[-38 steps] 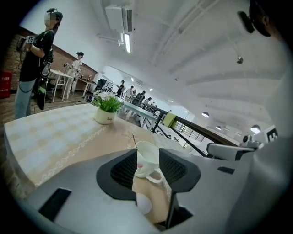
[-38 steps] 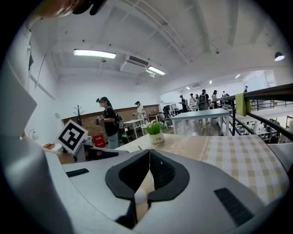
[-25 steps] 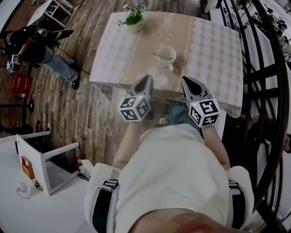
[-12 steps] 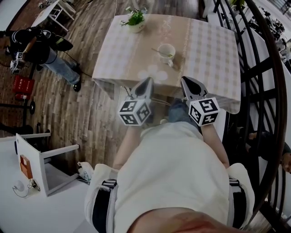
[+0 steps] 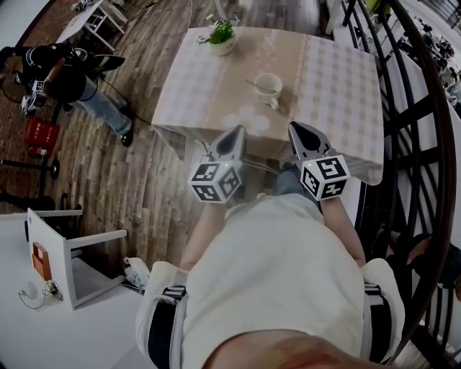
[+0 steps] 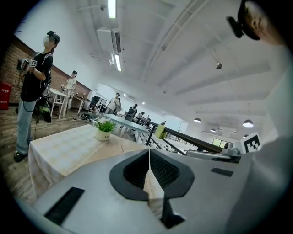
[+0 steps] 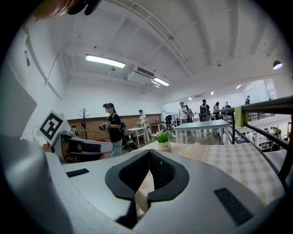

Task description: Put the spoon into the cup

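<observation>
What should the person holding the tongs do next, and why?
Probably nothing more than lowering both tongs to rest, I'd judge. The spoon already sits in the cup, its handle leaning over the rim. The left tongs and right tongs are both shut, empty, and well apart from the cup, near the table's front edge.

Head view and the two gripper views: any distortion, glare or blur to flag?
Head view: strong fisheye, the railing bows, pale light patches lie on the table near the cup. Left gripper view: dark round vignette, ceiling lamps blown out. Right gripper view: same vignette, strip light glaring.
</observation>
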`<state>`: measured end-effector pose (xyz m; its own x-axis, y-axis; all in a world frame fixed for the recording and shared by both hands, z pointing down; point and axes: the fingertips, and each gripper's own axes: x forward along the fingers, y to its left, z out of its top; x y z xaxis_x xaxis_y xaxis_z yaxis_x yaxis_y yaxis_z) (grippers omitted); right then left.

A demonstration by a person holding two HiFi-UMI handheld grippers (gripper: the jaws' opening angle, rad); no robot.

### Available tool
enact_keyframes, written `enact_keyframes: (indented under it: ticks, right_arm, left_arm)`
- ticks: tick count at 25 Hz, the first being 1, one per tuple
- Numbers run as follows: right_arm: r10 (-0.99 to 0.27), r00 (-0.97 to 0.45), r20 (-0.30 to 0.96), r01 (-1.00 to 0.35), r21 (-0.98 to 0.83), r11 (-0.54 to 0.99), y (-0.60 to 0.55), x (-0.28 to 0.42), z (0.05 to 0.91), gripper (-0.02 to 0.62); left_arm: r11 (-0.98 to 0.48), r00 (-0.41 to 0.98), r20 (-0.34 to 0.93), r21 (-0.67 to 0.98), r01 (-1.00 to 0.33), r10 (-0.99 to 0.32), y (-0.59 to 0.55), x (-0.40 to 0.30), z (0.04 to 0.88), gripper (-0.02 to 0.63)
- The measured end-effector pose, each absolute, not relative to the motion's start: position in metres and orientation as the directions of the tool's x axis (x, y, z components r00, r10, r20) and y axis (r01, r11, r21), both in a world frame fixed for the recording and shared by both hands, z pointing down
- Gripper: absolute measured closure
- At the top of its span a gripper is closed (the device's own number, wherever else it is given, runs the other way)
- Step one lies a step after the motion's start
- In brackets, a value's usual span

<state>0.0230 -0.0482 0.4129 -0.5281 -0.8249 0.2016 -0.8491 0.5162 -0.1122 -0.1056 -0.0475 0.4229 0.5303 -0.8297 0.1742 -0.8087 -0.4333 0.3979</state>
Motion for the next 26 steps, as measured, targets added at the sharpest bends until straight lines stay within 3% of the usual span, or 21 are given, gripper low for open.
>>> enact_keyframes:
  ticks: [26]
  right_arm:
    - [-0.836, -0.514, 0.195, -0.857, -0.07, 0.51, -0.061, 0.018, 0.405, 0.595]
  left_arm:
    - [-0.432, 0.533, 0.173, 0.409, -0.804, -0.828, -0.062, -0.107, 0.421, 0.597]
